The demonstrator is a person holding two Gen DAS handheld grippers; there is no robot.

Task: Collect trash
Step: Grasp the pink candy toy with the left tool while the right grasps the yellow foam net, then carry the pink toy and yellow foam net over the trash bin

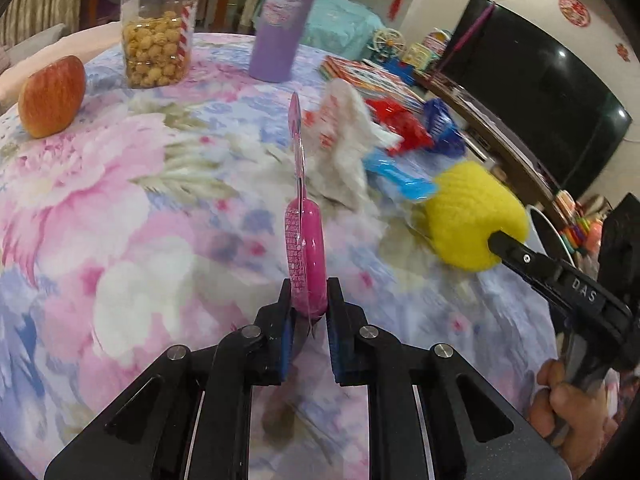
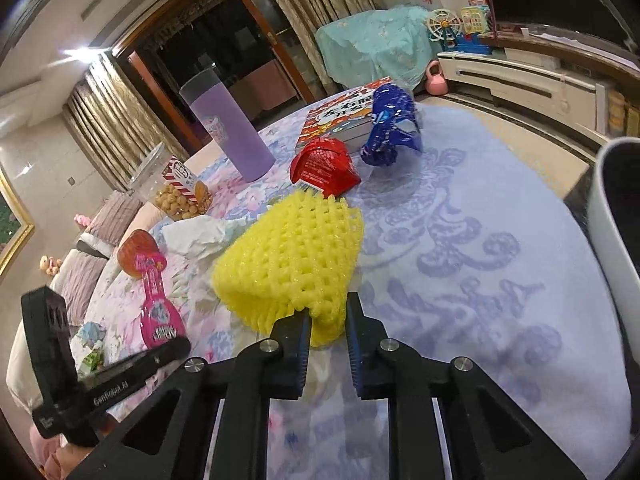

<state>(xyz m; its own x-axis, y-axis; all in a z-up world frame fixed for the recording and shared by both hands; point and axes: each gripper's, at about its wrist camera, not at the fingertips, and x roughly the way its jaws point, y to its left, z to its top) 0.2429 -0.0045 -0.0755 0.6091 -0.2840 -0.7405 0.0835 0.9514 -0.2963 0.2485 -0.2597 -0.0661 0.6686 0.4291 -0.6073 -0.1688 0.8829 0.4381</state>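
My left gripper (image 1: 309, 292) is shut on the lower end of a pink blister pack (image 1: 304, 240), which stands edge-on just above the floral tablecloth (image 1: 120, 240). My right gripper (image 2: 328, 308) is shut on a corner of a yellow foam net (image 2: 292, 256); the net (image 1: 472, 216) shows at the right of the left wrist view too. The pink pack (image 2: 158, 304) appears at the left of the right wrist view. Lying on the table are a crumpled white tissue (image 1: 344, 136), a red wrapper (image 2: 324, 166), a blue wrapper (image 2: 392, 128) and a light blue wrapper (image 1: 400, 178).
An apple (image 1: 52, 96), a clear jar of popcorn (image 1: 158, 36) and a purple cup (image 1: 280, 28) stand at the far side. A red book (image 2: 340, 116) lies behind the wrappers. A white bin rim (image 2: 612, 220) rises at the right edge. A hand (image 1: 568, 404) holds the right gripper.
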